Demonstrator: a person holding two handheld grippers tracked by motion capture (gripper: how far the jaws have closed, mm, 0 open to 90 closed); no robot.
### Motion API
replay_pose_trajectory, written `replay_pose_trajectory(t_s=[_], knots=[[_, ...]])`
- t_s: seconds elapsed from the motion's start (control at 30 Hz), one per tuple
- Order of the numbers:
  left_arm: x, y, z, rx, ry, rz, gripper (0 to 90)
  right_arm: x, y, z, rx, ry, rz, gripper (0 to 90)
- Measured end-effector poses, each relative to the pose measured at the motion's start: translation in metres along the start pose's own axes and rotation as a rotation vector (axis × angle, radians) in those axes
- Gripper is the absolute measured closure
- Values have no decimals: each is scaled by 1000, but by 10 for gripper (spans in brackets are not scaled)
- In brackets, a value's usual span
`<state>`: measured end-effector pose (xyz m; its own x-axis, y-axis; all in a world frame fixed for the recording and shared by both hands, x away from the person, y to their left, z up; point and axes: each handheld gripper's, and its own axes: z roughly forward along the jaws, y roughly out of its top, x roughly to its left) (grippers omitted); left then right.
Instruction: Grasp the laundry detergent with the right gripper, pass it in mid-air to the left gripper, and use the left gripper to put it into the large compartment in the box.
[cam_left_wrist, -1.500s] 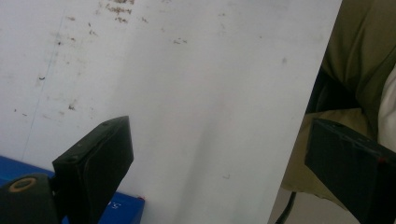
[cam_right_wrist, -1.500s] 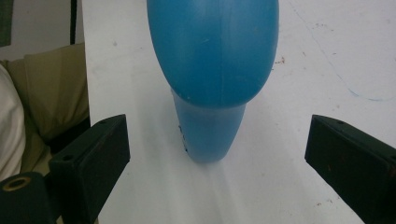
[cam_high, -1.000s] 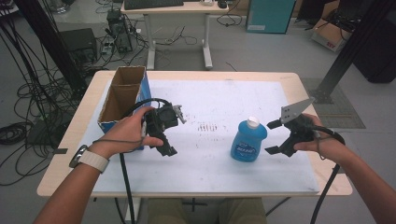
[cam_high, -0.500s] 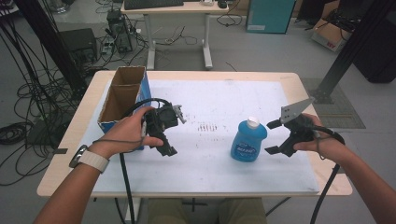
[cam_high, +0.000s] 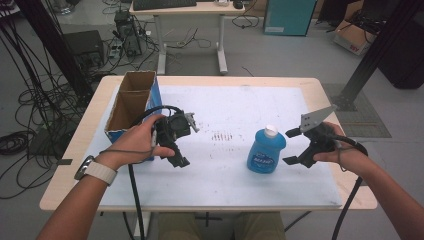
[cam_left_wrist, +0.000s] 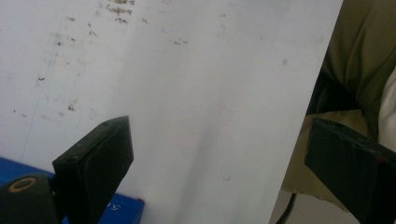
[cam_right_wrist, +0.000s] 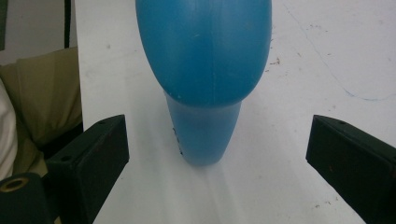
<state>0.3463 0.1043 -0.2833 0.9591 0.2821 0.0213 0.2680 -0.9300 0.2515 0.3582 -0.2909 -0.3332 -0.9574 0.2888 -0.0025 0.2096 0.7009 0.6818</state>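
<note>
Two grippers flank the work in the high view: the blue plastic bottle with a white cap (cam_high: 266, 151) stands upright at centre right on the white table (cam_high: 235, 180), just left of the right gripper (cam_high: 295, 146), whose jaws gape wide toward it. Well apart at centre left, the left gripper (cam_high: 183, 146) is also open and empty. In the left gripper view, bare tabletop lies between the spread jaws. In the right gripper view, the bottle fills the upper centre, straight ahead between the open jaws, untouched.
</note>
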Motion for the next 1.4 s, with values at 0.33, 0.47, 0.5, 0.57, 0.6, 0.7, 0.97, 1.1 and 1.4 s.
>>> replay_pose_trajectory(t_s=[0.33,0.47,0.5,0.57,0.6,0.7,0.97,1.1,1.4], knots=[[1,0,1,3,-3,2,84,0,-4,8,-22,0,-6,56],[1,0,2,1,-5,-3,85,-1,-7,13,-38,-1,3,55],[1,0,3,-1,-9,-4,84,-1,-8,14,-45,-2,5,55],[1,1,3,4,-9,0,84,-2,-10,16,-55,-1,8,54],[1,1,3,1,-7,-1,84,-2,-10,16,-61,-3,11,54],[1,2,3,4,-11,-1,84,-2,-12,19,-74,-7,13,55],[2,2,4,3,-9,-3,84,-1,-16,27,-100,-6,10,59],[2,2,4,4,-10,-5,84,0,-17,32,-115,-5,12,60],[2,2,5,4,-10,-5,84,0,-19,42,-156,-2,21,75]])
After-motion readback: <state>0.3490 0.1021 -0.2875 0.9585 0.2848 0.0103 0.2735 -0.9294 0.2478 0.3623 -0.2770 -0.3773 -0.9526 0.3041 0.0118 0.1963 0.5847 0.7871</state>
